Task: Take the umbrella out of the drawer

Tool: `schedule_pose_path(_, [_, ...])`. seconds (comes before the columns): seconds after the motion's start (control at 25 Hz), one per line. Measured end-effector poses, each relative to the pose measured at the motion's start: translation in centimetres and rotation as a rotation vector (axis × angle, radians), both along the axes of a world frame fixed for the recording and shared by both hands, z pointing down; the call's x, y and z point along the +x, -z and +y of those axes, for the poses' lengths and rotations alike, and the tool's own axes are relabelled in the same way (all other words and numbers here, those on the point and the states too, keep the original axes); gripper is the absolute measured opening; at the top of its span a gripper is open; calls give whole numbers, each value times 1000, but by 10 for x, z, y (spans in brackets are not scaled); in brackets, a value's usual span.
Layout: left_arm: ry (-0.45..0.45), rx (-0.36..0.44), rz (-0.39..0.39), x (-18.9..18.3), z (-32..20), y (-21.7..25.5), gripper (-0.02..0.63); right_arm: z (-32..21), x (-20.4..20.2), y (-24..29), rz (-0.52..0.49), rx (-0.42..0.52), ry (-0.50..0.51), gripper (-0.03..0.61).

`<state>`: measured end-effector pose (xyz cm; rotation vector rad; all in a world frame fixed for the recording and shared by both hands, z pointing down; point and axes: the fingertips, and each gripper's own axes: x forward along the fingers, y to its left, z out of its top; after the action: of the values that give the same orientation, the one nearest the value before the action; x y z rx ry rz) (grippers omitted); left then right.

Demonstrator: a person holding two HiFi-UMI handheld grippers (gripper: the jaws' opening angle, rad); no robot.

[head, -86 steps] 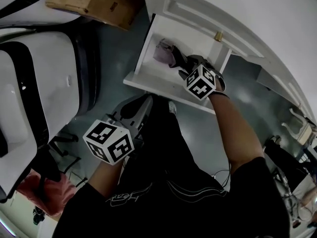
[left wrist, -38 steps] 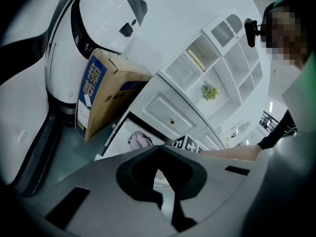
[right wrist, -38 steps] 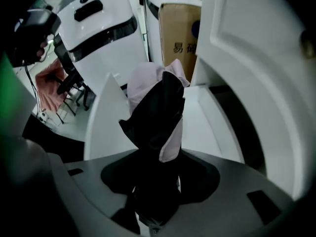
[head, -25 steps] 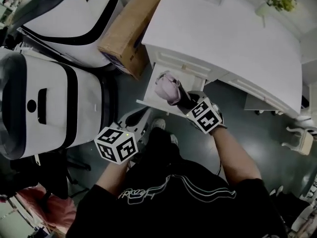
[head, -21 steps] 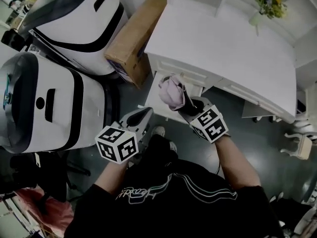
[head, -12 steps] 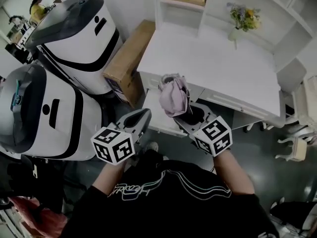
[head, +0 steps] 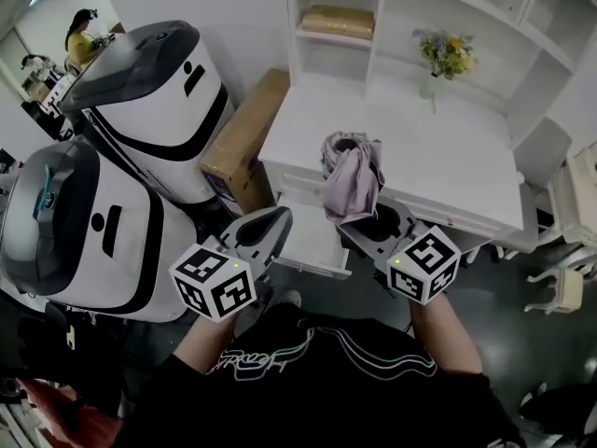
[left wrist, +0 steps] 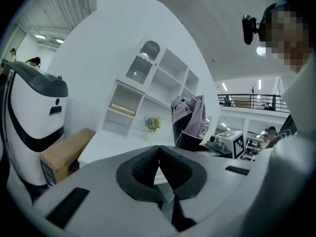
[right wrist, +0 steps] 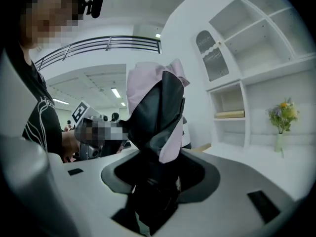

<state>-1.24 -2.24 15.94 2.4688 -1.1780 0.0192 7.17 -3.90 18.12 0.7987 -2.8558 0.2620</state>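
Right hand-held gripper (head: 371,226) clamps the folded umbrella (head: 352,180) low down; left hand-held gripper (head: 270,224) closed, empty.
Looks light, its cloth floppy above the jaws; the stiff core probably grips best.

Head cam steeply down; gripper cams level, desk (head: 438,157) shared

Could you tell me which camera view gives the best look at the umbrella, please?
The right gripper view: the umbrella fills the middle, its pink and black folds rising from the right gripper. The head view shows it smaller, from above. The left gripper view shows it small, from the side.
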Motion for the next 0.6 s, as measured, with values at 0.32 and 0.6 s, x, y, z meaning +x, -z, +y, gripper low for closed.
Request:
schedule_pose_path(0.32, [-39, -27, -25, 18, -15, -17, 21, -12, 13, -17, -47, -56, -24, 215])
schedule_pose_path(0.6, [-73, -14, -29, 25, -21, -16, 21, -15, 15, -21, -43, -52, -43, 215])
